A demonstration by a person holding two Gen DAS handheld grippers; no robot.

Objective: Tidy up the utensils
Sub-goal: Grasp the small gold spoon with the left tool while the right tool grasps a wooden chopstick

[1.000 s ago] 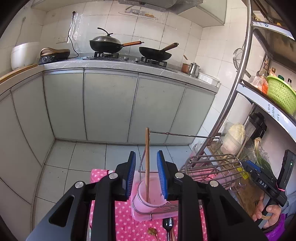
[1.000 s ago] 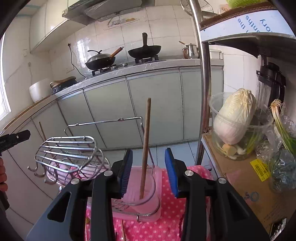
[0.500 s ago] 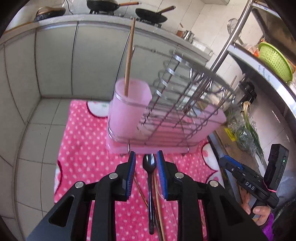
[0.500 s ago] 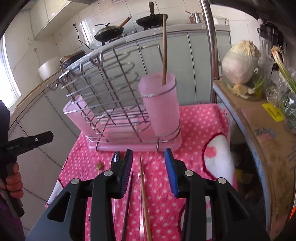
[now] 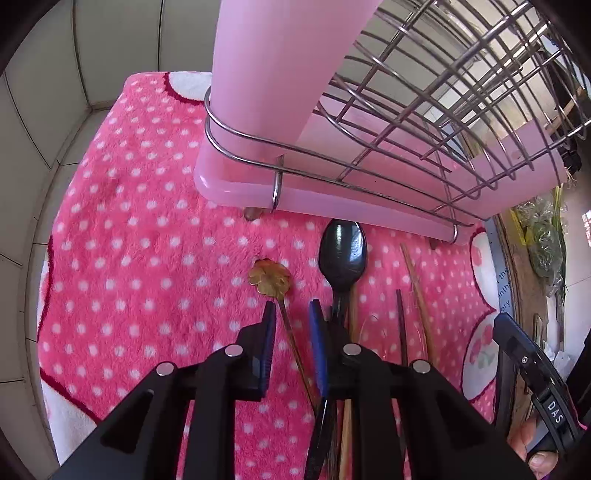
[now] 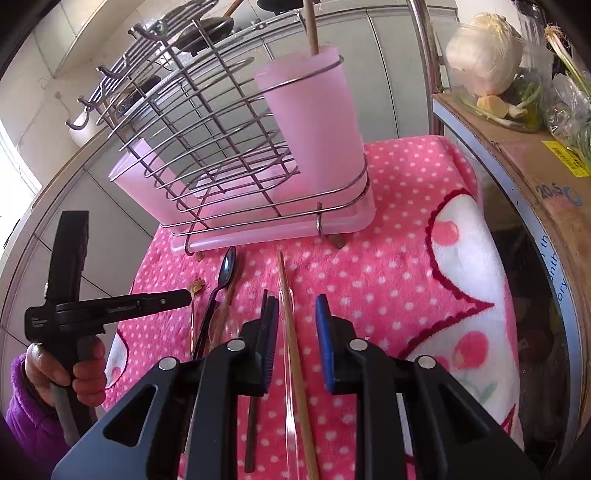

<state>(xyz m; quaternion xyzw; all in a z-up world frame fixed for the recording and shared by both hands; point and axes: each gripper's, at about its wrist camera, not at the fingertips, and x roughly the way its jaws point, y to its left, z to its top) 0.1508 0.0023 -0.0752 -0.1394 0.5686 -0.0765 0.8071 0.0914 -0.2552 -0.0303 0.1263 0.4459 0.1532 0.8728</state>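
Observation:
Several utensils lie on a pink dotted towel [image 5: 129, 258] before a wire rack [image 5: 424, 122] with a pink cup [image 6: 314, 122] that holds one wooden chopstick [image 6: 312, 33]. My left gripper [image 5: 291, 314] is open, low over the towel, its jaws astride the thin stem of a gold flower-headed spoon [image 5: 269, 280]. A black spoon [image 5: 342, 254] lies just right of it. My right gripper [image 6: 295, 306] is open, its jaws astride a wooden chopstick [image 6: 291, 332] and a clear utensil beside it. The left gripper also shows in the right wrist view [image 6: 162, 299].
A dark chopstick [image 5: 400, 325] and a wooden one [image 5: 417, 291] lie right of the black spoon. A cardboard-covered shelf [image 6: 535, 155] with a cabbage [image 6: 484, 59] and greens stands to the right. Grey kitchen cabinets [image 6: 388, 74] are behind the rack.
Both grippers have come down and forward toward the towel. The left one has shifted left from the black spoon to the gold spoon. The right one stays over the wooden chopstick.

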